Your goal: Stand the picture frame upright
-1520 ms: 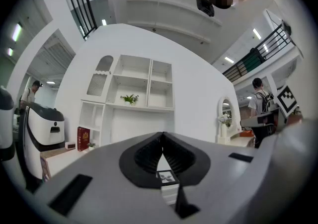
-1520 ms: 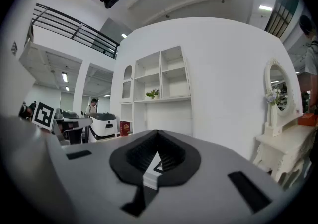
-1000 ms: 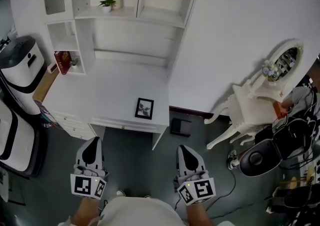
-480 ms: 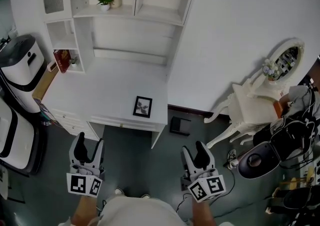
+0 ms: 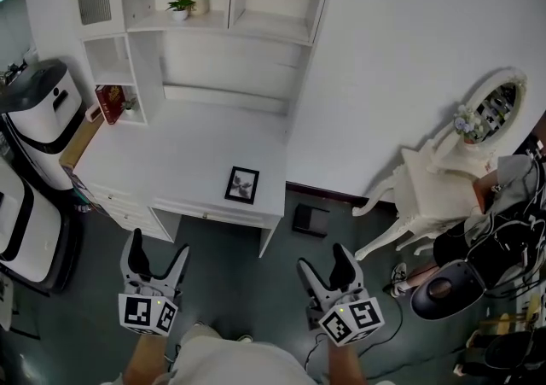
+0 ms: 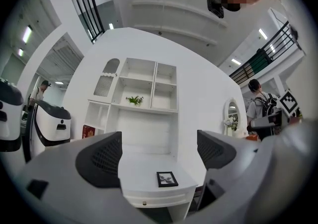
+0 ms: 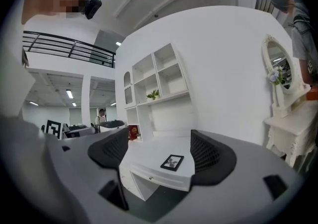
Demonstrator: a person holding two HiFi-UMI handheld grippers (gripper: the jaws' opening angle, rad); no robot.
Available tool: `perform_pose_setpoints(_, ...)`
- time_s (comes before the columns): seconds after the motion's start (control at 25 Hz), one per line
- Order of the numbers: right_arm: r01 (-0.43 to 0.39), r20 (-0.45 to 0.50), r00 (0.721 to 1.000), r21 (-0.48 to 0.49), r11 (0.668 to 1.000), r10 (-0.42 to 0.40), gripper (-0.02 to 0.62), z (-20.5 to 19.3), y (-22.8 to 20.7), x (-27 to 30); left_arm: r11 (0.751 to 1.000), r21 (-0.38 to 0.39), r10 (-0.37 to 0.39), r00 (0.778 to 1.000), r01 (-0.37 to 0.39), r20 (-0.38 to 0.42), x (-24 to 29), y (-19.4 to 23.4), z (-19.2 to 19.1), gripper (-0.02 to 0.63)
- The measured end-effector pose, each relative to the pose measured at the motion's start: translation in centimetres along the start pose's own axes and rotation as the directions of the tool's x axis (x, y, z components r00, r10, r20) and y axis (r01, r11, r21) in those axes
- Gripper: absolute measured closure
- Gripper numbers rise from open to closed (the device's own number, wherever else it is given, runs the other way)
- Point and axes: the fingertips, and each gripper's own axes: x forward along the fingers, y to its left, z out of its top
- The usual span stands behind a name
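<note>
Open floor (image 5: 222, 272) between me and the desk (image 5: 162, 161), so there's a straight way in to the frame (image 5: 242, 184). Wall (image 5: 409, 50) hugs the desk's right edge, and shelves (image 5: 213, 59) close off the back.

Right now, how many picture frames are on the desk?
1. The picture frame lies flat near the front right corner of the desk. The rest of the desktop shows fully, so none seems hidden.

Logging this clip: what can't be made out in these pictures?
Picture frame: its back and any stand, hidden in all views because it lies flat on the desk.
The frame's image: too small in every view.
Red item at the desk's left end: too small to identify, head view.
</note>
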Motion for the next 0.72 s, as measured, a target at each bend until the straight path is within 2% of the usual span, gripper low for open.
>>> perform_pose_setpoints(0.24, -0.029, -0.039, 0.999, 0.03, 0.999, 0.03, 0.207, -1.8, -1.1, 1.4, 1.0, -0.001, 0.012, 0.999, -0.012, -0.044, 0.5, -0.9, -1.9, 0.15)
perform_pose_setpoints(0.44, -0.034, -0.083, 0.996, 0.045, 0.998, 0.037, 0.207, -2.8, -1.7, 5.2, 1.0, -0.01, 0.015, 0.997, -0.016, -0.077, 3.4, 0.6, -3.7, 0.152)
perform_pose_setpoints(0.6, -0.012, -0.117, 0.993, 0.059, 0.998, 0.019, 0.209, -4.5, -2.3, 9.3, 0.999, -0.036, -0.024, 0.993, 0.02, -0.113, 7.7, 2.0, -6.9, 0.152)
perform_pose_setpoints(0.72, 0.018, -0.143, 0.99, 0.06, 0.998, -0.01, 0.209, -5.3, -3.3, 13.5, 0.996, -0.041, -0.088, 0.984, 0.082, -0.157, 12.7, 3.2, -10.0, 0.152)
